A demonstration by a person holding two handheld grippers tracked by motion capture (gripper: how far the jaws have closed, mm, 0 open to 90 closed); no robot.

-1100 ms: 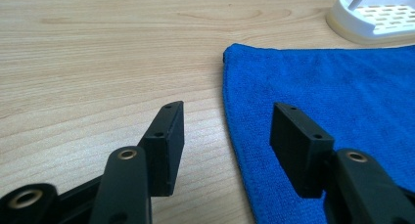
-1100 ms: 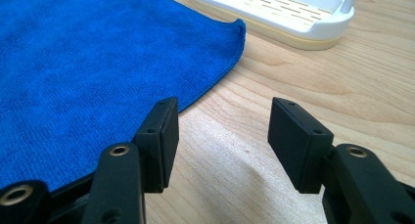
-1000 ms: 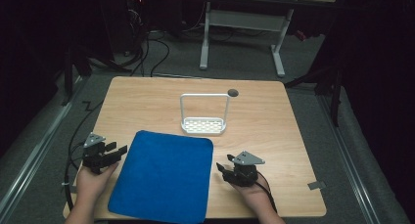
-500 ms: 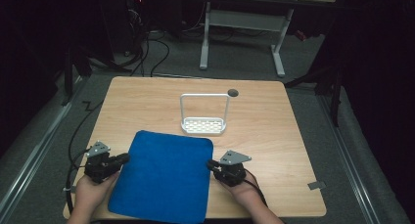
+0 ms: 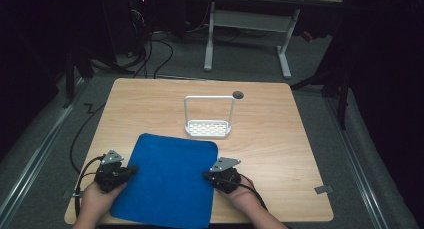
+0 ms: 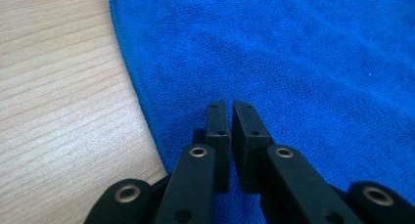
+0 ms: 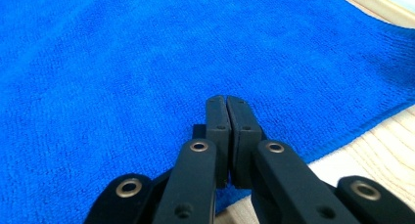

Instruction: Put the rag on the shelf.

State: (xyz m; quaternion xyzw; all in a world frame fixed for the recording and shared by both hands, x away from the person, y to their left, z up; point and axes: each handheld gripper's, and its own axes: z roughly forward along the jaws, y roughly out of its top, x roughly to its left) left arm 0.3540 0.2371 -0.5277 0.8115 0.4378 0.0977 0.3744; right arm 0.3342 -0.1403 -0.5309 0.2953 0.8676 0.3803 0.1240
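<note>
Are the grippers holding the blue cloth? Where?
Both are shut over the blue cloth: left gripper near its left edge, right gripper near its right. No pinched fold shows.

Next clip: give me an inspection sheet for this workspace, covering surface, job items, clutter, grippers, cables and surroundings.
Surface: light wooden table, round dark hole near its far edge.
Job's things: blue terry cloth lying flat at the near edge.
Clutter: white perforated rack with a hoop handle beyond the cloth.
Grippers: left gripper and right gripper at opposite cloth edges; jaws have just been closing, now shut over the cloth; no fold visibly pinched.
Cables: black cable trailing off the table's left side.
Surroundings: dark room, white desk frame behind.
</note>
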